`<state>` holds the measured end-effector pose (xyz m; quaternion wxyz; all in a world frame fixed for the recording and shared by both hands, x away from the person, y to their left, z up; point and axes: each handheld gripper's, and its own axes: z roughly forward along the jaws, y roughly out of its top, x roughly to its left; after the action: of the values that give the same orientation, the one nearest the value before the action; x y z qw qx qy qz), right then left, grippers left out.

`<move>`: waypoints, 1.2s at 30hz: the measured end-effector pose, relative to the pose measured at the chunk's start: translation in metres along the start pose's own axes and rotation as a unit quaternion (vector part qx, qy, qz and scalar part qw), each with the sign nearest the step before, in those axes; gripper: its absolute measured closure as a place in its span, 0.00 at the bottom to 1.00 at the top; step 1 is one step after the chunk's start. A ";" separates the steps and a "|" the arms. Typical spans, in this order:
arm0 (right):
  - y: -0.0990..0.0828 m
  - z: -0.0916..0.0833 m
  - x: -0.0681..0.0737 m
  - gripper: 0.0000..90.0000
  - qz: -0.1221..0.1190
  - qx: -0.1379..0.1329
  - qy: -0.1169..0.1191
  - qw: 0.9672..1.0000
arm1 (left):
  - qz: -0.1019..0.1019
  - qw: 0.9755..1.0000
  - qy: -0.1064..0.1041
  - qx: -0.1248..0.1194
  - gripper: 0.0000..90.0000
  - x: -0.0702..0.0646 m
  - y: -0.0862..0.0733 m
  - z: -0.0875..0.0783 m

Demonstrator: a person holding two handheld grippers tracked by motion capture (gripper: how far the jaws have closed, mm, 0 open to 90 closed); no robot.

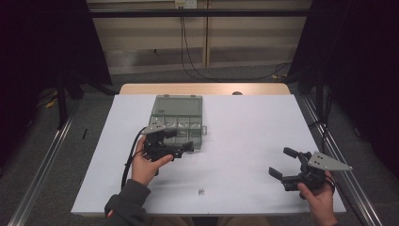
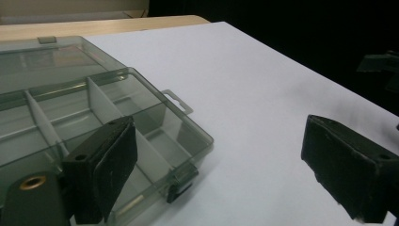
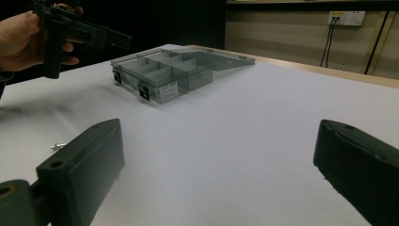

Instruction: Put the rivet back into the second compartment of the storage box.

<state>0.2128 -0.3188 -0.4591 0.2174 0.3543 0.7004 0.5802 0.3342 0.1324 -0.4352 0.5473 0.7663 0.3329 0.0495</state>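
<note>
A clear grey compartment box [image 1: 181,123] lies on the white table with its lid [image 1: 179,102] folded back flat behind it. Its compartments [image 2: 70,99] look empty. My left gripper [image 1: 183,140] hovers at the box's near front edge, jaws open and nothing between them; in the left gripper view [image 2: 219,141] one jaw stands over the box's corner, the other over bare table. My right gripper [image 1: 281,161] rests near the table's front right, open and empty [image 3: 219,132], facing the box [image 3: 164,70] and the left gripper [image 3: 84,33].
A small metal screw [image 1: 201,191] lies near the table's front edge, seen close to my right gripper's jaw [image 3: 57,146]. The white table top [image 1: 254,122] ends in a wooden strip [image 1: 202,88] at the back. Dark curtains flank both sides.
</note>
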 end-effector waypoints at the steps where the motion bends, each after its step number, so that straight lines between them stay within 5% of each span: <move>1: 0.000 0.000 0.000 0.02 -0.001 0.000 0.000 1.000 | 0.002 1.000 -0.001 -0.002 0.12 -0.001 -0.001 -0.001; 36: 0.000 0.000 0.001 0.02 -0.003 0.002 0.000 1.000 | 0.033 0.998 -0.044 0.025 0.01 -0.034 -0.043 -0.011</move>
<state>0.2126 -0.3182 -0.4587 0.2182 0.3529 0.7028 0.5778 0.2831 0.1295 -0.4588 0.5403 0.7915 0.2845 0.0255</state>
